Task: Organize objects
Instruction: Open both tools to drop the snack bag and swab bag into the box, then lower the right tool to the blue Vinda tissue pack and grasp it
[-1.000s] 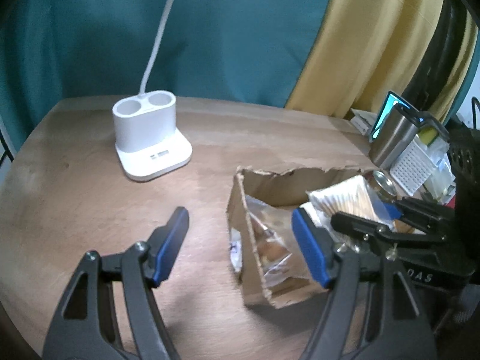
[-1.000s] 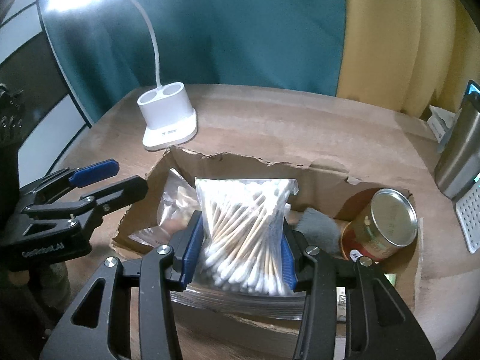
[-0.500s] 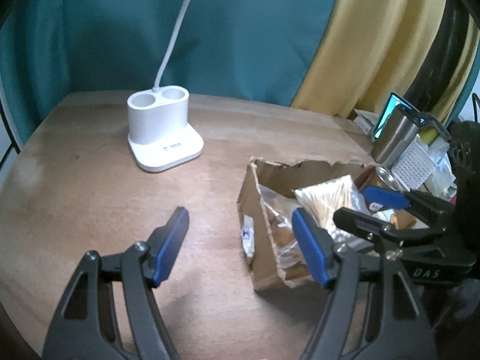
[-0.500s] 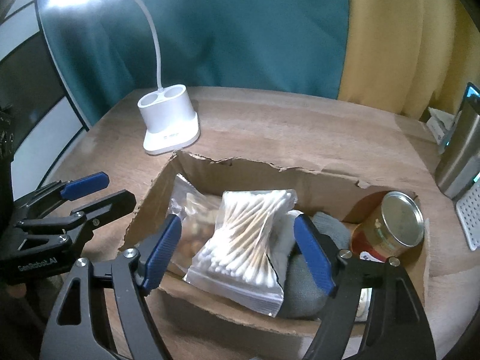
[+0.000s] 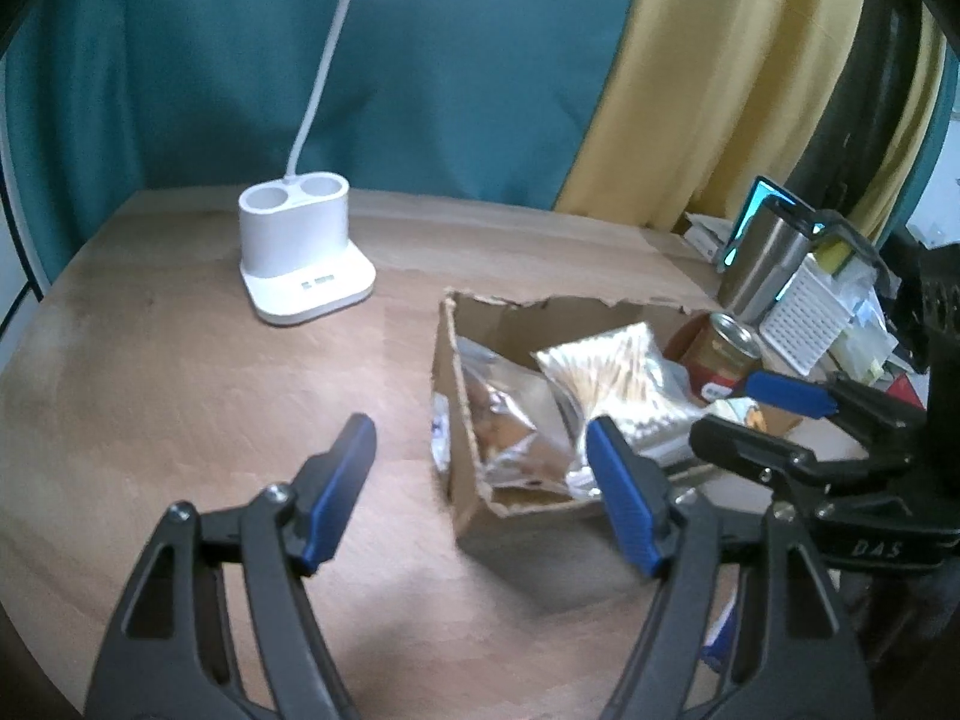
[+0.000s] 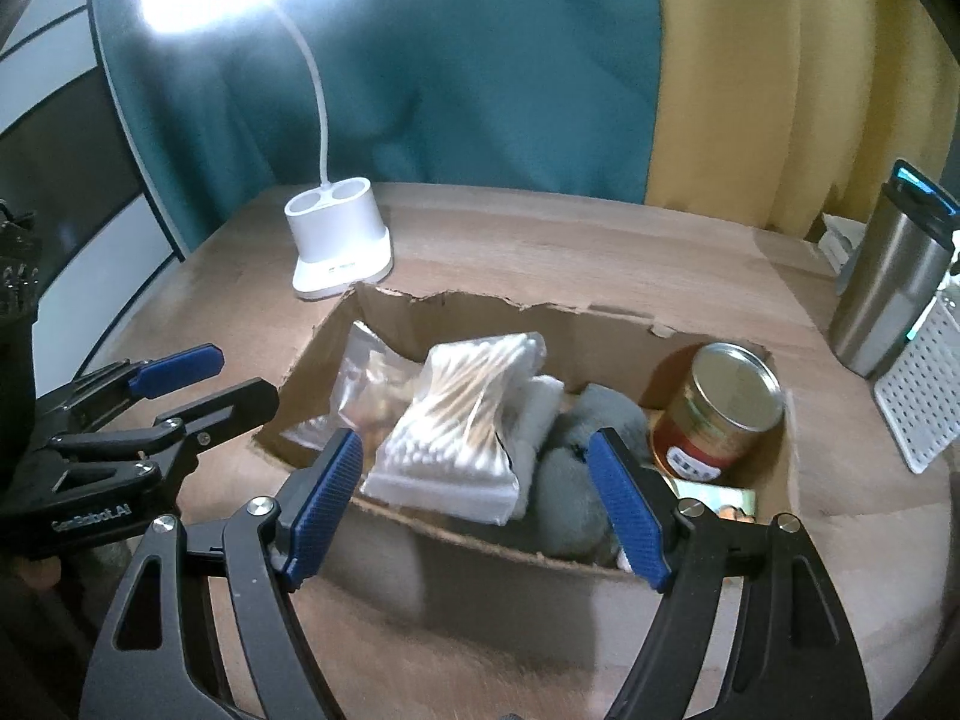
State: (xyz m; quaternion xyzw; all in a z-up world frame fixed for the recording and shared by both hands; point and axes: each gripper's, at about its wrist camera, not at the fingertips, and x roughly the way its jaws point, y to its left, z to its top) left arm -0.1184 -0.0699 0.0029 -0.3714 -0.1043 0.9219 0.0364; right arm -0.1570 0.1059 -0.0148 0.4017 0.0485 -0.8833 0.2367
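A torn cardboard box (image 6: pixel 480 546) (image 5: pixel 465 474) sits on the wooden table. Inside it lie a clear bag of cotton swabs (image 6: pixel 468 414) (image 5: pixel 624 378), a clear bag of snacks (image 6: pixel 366 378) (image 5: pixel 510 426), grey cloth (image 6: pixel 570 480) and a red tin can (image 6: pixel 720 414) (image 5: pixel 720 354). My right gripper (image 6: pixel 477 474) hovers open just before the box's near wall, with nothing held between its blue pads. My left gripper (image 5: pixel 480 468) is open over the table at the box's left wall, holding nothing.
A white lamp base (image 5: pixel 300 258) (image 6: pixel 339 240) with a bent neck stands at the back left. A steel tumbler (image 6: pixel 888 294) (image 5: pixel 762 264) and a white perforated basket (image 6: pixel 918 384) (image 5: pixel 807 318) crowd the right side. Teal and yellow curtains hang behind.
My right gripper opened and let go of the bag of cotton swabs, which now lies in the box. Both grippers drew back from the box a little.
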